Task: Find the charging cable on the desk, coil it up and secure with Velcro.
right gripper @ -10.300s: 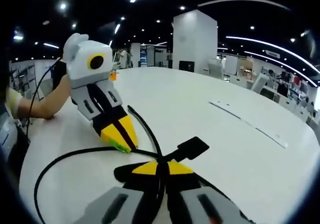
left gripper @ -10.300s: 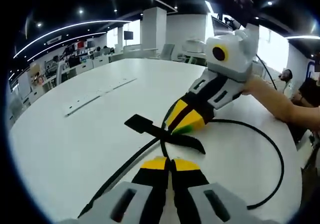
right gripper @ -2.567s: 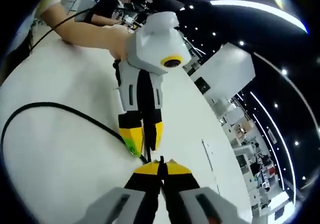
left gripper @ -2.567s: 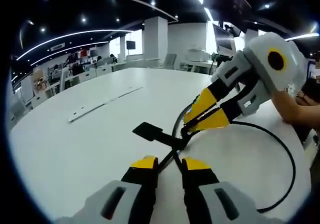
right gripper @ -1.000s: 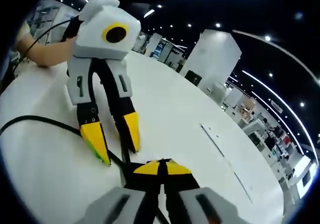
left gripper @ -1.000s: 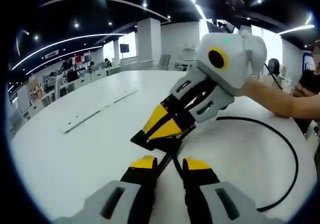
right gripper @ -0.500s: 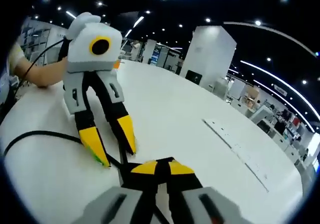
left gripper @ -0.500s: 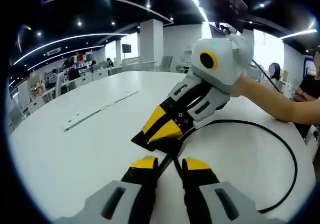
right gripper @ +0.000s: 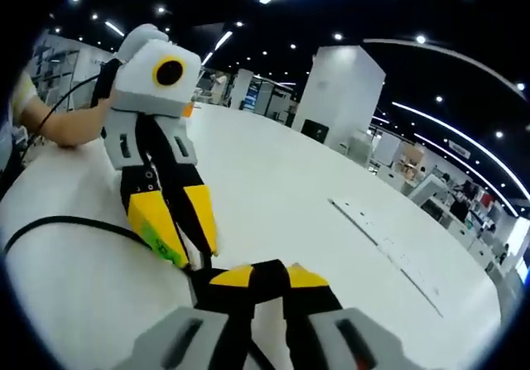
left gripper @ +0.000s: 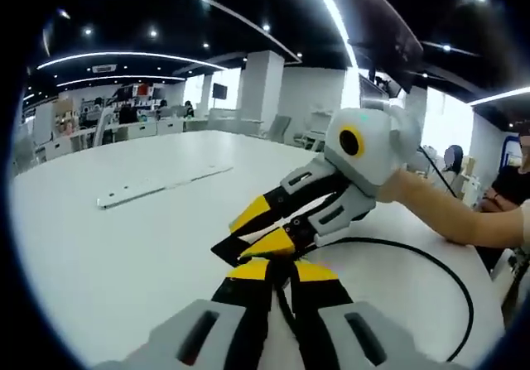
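Left gripper view: right gripper (left gripper: pixel 258 236) blocks strap; cable (left gripper: pixel 414 258) loops across desk (left gripper: pixel 108 246).

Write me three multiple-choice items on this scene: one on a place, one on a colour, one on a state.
1. Where does the cable's loop lie?
A. On the white table
B. On a chair
C. Over a monitor

2. What colour are the right gripper's fingertips?
A. Red
B. Yellow
C. Blue

3. What is the right gripper doing?
A. Lying flat, let go
B. Gaping wide, empty
C. Pinching the black strap

Answers:
1. A, the black loop curves across the tabletop in the left gripper view.
2. B, both tips are yellow.
3. C, the strap sits between its jaws.
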Demonstrator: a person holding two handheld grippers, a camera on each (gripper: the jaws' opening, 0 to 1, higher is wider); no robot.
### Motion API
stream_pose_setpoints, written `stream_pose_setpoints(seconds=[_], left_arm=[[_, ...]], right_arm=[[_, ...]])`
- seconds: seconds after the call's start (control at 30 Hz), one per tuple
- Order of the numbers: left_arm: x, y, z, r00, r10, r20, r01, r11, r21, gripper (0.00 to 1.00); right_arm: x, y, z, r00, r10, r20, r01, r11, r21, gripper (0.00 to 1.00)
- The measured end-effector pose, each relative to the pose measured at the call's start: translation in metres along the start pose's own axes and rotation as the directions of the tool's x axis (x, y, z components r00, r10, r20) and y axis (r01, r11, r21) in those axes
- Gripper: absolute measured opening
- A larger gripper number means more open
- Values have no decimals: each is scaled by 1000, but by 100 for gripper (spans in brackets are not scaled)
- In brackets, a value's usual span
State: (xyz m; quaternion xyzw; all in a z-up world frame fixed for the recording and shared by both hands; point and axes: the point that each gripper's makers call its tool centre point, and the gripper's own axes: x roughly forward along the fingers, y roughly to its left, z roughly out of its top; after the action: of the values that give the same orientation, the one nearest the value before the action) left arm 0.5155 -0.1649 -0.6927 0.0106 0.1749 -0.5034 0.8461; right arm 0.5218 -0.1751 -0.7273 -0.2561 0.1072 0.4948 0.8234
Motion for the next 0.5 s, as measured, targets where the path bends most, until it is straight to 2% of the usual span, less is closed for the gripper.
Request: stream_pose_setpoints(seconds=[0.1, 0.2, 0.4, 0.5], left_arm=[[2, 7, 7, 999, 6, 37, -3, 998, -66, 7], [3, 13, 5, 999, 15, 33, -12, 996, -84, 5], [6, 15, -3, 1000, 8, -11, -9, 996, -85, 5], [5, 20, -1, 999, 28, -16, -29, 998, -64, 5]], right_arm=[[0, 0, 0, 1000, -1, -4, 1, 1000, -5, 14], [1, 0, 0, 1000, -3, -8, 3, 1000, -10, 14], [1, 0, -1, 1000, -6, -11, 5, 1000, -8, 14], [1, 0, -1, 1000, -8, -14, 8, 1000, -13, 14]])
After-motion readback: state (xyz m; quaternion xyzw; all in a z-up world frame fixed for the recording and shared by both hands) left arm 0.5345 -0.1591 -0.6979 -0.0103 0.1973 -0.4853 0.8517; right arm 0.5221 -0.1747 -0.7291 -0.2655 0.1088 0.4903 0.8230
